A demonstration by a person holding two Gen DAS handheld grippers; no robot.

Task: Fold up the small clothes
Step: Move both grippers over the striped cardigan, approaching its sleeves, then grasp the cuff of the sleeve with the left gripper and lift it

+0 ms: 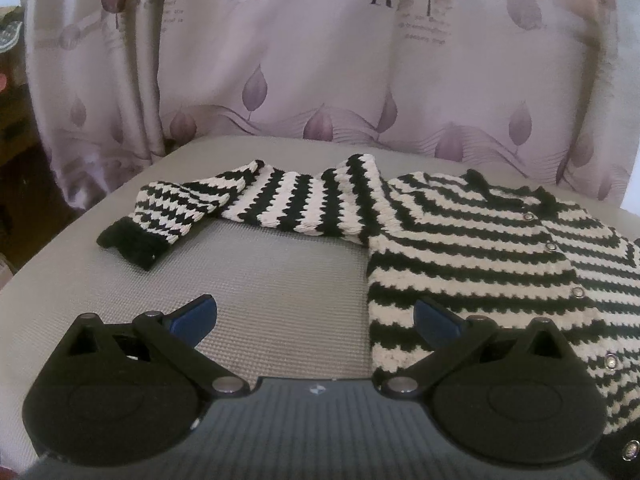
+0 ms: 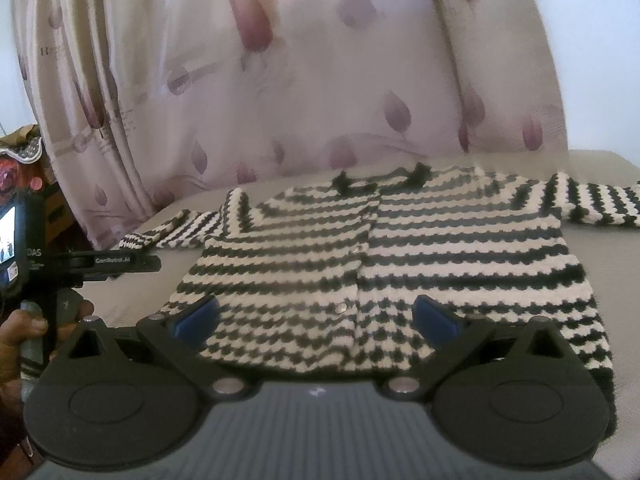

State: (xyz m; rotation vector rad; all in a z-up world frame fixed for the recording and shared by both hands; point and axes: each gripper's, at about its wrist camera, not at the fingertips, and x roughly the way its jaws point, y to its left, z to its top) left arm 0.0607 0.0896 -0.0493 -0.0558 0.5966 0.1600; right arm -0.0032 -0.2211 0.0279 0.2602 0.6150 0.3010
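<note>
A black-and-white striped knitted cardigan point(image 2: 380, 264) lies flat, front up and sleeves spread, on a grey padded surface point(image 1: 280, 300) before a patterned curtain point(image 1: 320, 72). Left gripper point(image 1: 316, 320) and right gripper point(image 2: 316, 316) hover near its hem, jaws apart and empty.
</note>
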